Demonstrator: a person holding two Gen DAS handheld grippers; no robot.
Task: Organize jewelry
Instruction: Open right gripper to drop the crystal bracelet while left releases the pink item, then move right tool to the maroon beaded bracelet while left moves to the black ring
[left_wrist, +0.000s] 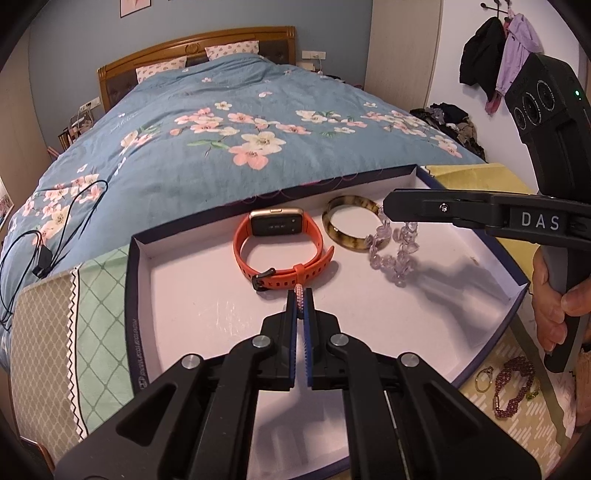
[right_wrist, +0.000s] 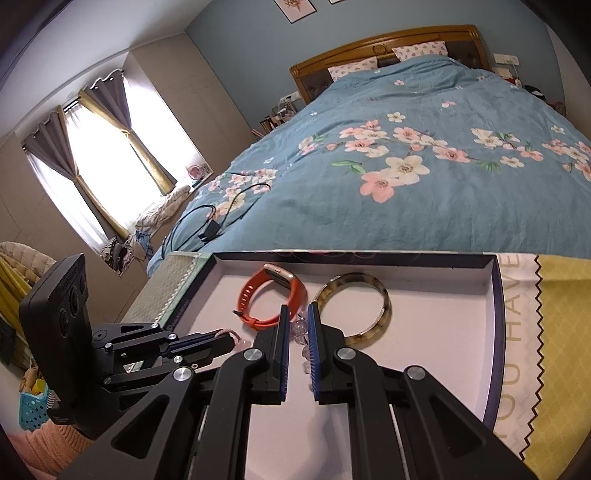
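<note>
Most of the pink beaded band (left_wrist: 300, 300) is being hidden between the left gripper's (left_wrist: 300, 295) closed fingers, and the crystal bracelet (right_wrist: 300, 328) is being partly covered by the right gripper (right_wrist: 298, 314).

Jewelry pieces, located relative to the shallow white-lined box (left_wrist: 177, 295).

Orange-strapped watch with gold case (left_wrist: 282, 236) on edge at box's far middle; tortoiseshell bangle (left_wrist: 343, 225) flat just right of it; clear lilac bead bracelet (left_wrist: 395, 251) dangling beside bangle; slim pink beaded band (left_wrist: 300, 301) pinched upright near watch; maroon beaded bracelet (left_wrist: 515, 384) and small ring (left_wrist: 482, 380) outside box.
</note>
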